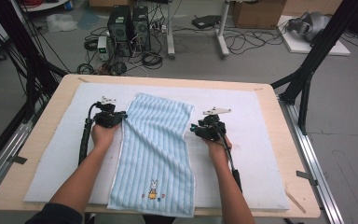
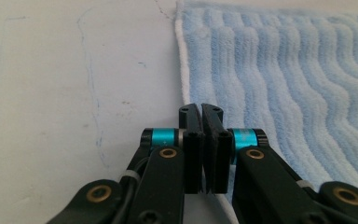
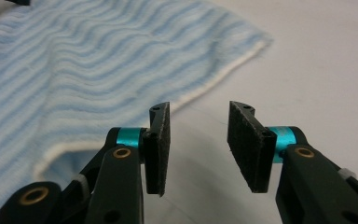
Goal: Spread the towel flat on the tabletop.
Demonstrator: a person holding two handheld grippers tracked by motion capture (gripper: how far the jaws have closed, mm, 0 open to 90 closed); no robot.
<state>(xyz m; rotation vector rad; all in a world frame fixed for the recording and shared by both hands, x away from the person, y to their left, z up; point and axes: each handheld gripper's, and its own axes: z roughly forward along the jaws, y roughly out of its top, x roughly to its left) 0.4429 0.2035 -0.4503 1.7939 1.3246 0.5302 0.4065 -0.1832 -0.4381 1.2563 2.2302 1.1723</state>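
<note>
A light blue striped towel [image 1: 154,144] with a small rabbit picture near its front end lies lengthwise on the white mat [image 1: 256,140]. My left gripper [image 1: 114,117] rests at the towel's left edge, about a third of the way down from the far end. In the left gripper view its jaws [image 2: 201,108] are shut together right over the towel's white hem [image 2: 182,70], and I see no cloth between them. My right gripper [image 1: 196,128] sits at the towel's right edge. Its jaws [image 3: 199,112] stand open above the mat, with the towel [image 3: 74,60] just to their left.
The mat covers most of a wooden table [image 1: 32,149]. Black frame legs [image 1: 307,70] stand at both back corners. Computer towers [image 1: 128,25], cables and boxes are on the floor behind the table.
</note>
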